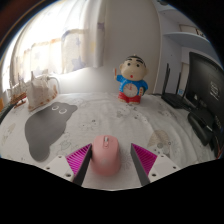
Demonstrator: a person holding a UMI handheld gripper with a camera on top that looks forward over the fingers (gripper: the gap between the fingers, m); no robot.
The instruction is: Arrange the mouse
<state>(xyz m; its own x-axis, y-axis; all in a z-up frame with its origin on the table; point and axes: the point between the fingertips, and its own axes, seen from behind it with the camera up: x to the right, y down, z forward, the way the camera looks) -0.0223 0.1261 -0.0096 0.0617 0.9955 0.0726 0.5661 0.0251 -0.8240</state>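
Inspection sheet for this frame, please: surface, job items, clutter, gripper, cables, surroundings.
Surface: pale table with a dark grey patch.
Job items: pink mouse between the fingers; contact on either side cannot be told.
Clutter: cartoon figurine standing beyond the fingers; small pale object far side.
Gripper: gripper low over the table, pads flanking the mouse.
Cables: nothing seen.
Surroundings: white wall; dark equipment to one side.

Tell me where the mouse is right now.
In the gripper view, the pink mouse sits between the gripper fingers on the white table, with the cartoon figurine well beyond it and the grey mat to its left.
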